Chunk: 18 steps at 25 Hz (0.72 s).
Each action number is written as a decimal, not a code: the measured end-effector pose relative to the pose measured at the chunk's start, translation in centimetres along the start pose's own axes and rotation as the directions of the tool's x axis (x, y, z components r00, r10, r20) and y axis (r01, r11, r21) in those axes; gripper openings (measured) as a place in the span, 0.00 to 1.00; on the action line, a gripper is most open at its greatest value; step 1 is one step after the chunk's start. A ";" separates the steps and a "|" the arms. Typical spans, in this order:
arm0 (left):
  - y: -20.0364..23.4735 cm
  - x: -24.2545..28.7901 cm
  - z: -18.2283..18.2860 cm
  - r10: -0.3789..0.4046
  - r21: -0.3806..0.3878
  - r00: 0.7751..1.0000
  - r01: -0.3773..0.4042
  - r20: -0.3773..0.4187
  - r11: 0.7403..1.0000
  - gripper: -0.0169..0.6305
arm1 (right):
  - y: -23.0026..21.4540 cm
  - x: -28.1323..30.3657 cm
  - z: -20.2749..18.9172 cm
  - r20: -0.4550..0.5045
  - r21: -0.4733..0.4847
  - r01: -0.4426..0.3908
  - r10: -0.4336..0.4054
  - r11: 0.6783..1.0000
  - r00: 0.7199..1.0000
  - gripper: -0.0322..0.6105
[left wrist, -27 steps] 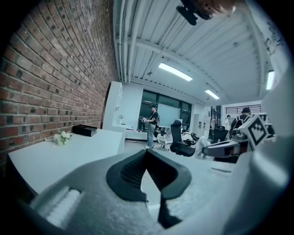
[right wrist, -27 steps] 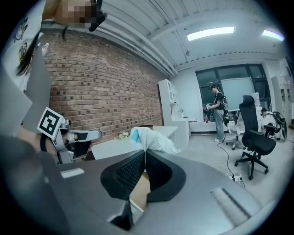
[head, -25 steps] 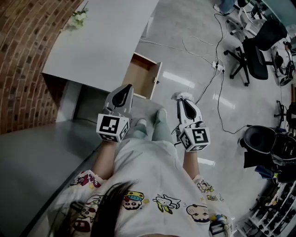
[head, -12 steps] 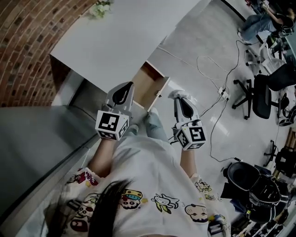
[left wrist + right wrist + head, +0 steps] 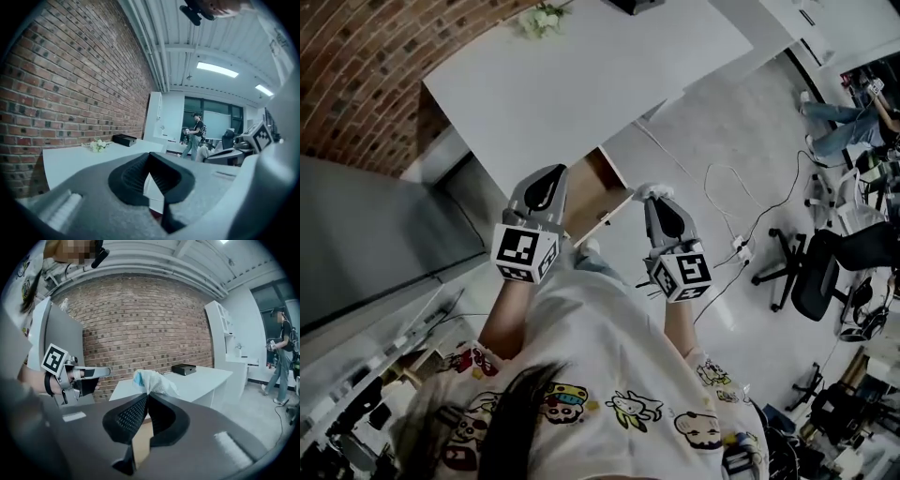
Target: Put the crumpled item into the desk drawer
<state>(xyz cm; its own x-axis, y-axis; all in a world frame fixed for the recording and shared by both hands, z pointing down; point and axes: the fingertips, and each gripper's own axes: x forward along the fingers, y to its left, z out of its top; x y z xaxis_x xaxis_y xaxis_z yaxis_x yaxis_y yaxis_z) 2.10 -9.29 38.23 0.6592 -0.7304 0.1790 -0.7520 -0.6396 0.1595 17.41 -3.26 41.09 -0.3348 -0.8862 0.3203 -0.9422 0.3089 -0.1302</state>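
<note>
We look down beside a brick wall (image 5: 366, 84): white flowers (image 5: 542, 17) and a black box (image 5: 124, 139) lie near the wall, while a black office chair (image 5: 820, 281) and a trailing floor cable (image 5: 750, 220) sit well away from it.

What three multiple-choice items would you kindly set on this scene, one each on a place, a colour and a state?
1. Where is the crumpled item?
A. on the floor
B. in the right tongs
C. on a chair

2. What colour is the desk top?
A. white
B. black
C. green

3. The desk drawer is:
A. shut
B. pulled open
C. lifted out

Answers:
1 B, since the pale wad sticks out of the closed tips in the right gripper view.
2 A, since the top shows plain white against the brick wall.
3 B, since its wooden inside shows past the desk edge in the head view.
</note>
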 end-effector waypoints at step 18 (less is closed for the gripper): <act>2.5 -1.9 -4.7 0.203 -0.044 0.975 -0.208 -0.091 0.977 0.02 | 0.5 6.1 -3.1 -0.143 0.013 -0.239 0.239 0.971 0.960 0.07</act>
<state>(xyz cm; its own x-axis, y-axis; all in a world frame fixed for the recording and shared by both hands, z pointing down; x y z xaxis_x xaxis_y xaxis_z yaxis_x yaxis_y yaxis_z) -1.06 -8.35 42.84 0.4901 -0.8201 0.2953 -0.8716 -0.4628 0.1615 14.86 -7.43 45.91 -0.5486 -0.7280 0.4111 -0.8344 0.5073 -0.2153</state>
